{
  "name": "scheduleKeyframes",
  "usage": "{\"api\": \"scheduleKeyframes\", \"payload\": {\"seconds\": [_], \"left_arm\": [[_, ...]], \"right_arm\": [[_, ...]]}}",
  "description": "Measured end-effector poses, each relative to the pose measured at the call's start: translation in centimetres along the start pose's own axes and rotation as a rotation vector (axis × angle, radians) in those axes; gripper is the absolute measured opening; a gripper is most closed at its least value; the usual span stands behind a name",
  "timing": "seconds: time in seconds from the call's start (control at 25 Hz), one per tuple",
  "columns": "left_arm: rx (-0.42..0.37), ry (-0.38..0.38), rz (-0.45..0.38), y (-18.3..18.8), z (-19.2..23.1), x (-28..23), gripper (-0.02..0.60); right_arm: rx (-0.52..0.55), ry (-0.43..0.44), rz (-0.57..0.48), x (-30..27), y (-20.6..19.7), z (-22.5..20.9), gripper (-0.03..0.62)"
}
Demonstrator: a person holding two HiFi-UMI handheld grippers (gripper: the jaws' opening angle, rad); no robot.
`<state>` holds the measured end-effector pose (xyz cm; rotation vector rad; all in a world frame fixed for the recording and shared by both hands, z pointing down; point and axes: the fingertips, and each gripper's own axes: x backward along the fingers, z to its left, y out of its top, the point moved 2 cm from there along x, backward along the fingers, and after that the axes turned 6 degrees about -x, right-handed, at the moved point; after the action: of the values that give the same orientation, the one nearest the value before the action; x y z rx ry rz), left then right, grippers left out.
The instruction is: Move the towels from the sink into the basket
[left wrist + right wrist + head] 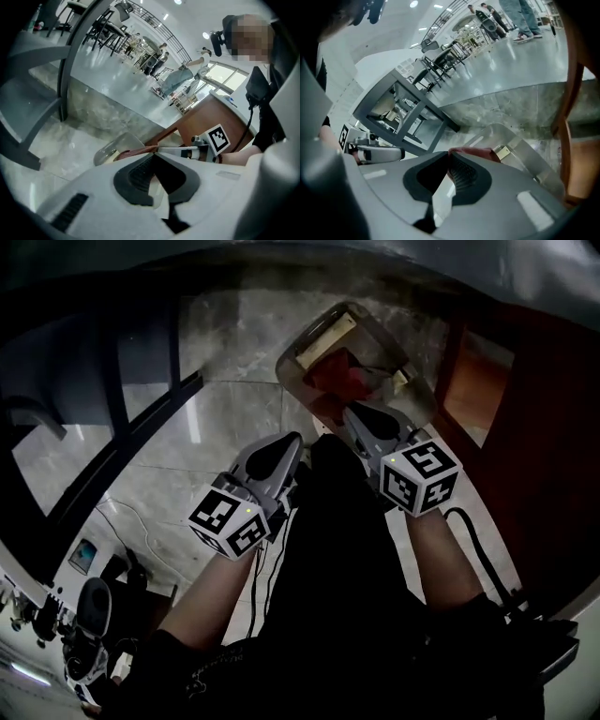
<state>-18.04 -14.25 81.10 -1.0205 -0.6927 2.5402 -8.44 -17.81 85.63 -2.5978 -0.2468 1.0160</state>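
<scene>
Marble floor (216, 418) with a clear bin (412, 390); a red towel (337, 376) lies inside it. The left gripper (292, 442) and right gripper (351, 412) hang side by side above the person's dark lap, pointing toward the bin. Each gripper's fingers are pressed together at the tips, with nothing between them.

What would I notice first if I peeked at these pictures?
The left gripper and the right gripper, both patterned with bold black-and-white squares, sit side by side in the middle of the head view, fingers shut. Just beyond them, a clear basket stands on the marble floor with a red towel inside.
</scene>
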Motion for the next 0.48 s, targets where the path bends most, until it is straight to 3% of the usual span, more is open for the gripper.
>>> {"api": "scheduleKeyframes", "payload": {"seconds": [0.12,0.32,0.48], "left_arm": [[0.021,-0.045,0.045,-2.4,1.8,-2.0,-0.002],[-0.054,-0.208,0.151,-5.9,1.8,-4.7,-0.002],[-0.109,-0.218,0.276,-9.1,3.1,-6.0,-0.002]], "right_arm": [[-0.075,0.001,0.001,-3.1,-1.7,-3.3,0.025],[-0.161,0.003,0.05,-6.9,-4.8,-7.4,0.025],[-0.18,0.009,0.028,-8.3,-6.4,-9.7,0.025]]}}
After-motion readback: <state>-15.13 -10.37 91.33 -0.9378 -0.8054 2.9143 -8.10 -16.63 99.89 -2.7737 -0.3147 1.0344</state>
